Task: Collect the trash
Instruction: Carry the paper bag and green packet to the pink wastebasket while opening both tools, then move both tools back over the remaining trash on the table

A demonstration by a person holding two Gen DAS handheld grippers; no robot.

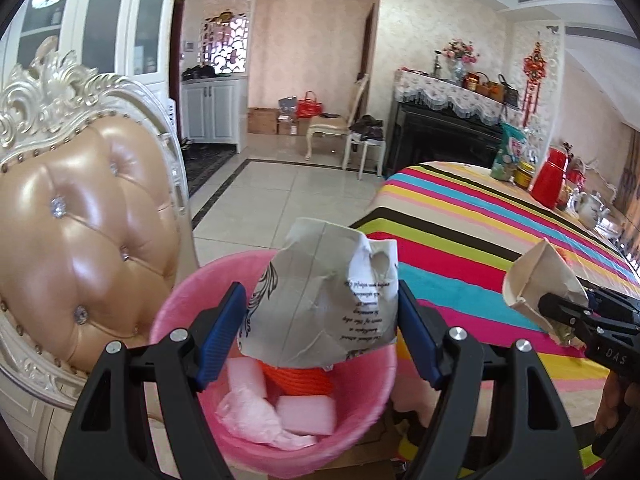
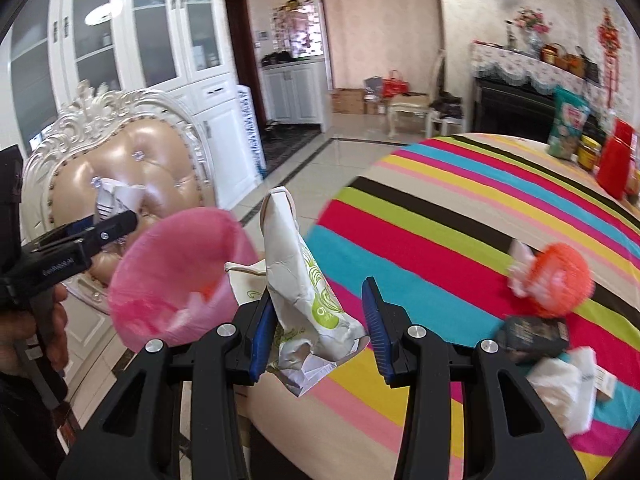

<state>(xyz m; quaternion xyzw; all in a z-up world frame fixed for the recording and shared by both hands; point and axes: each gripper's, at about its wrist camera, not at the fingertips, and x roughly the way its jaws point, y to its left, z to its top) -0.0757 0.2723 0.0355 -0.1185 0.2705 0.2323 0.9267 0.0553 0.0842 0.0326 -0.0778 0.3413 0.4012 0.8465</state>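
Observation:
My left gripper (image 1: pixel 320 300) is shut on a crumpled grey paper cup (image 1: pixel 320 280) with black print, held just above the pink bin (image 1: pixel 180 292). In the bin lie white foam pieces (image 1: pixel 306 414) and something orange. At the right edge of this view my right gripper (image 1: pixel 560 308) holds a squashed beige paper cup (image 1: pixel 536 276) over the striped table. In the right wrist view, the right gripper (image 2: pixel 318 292) is shut on that cup (image 2: pixel 304 280), white with green print, beside the pink bin (image 2: pixel 160 280). The left gripper (image 2: pixel 120 220) shows at the left with its paper cup (image 2: pixel 116 196).
An ornate padded chair (image 1: pixel 80 220) stands right behind the bin. The table with the striped cloth (image 2: pixel 460 208) carries an orange mesh ball (image 2: pixel 560 280), a dark packet (image 2: pixel 532 336) and white tissue (image 2: pixel 568 392). A red flask (image 1: pixel 552 176) and a snack bag stand at its far end.

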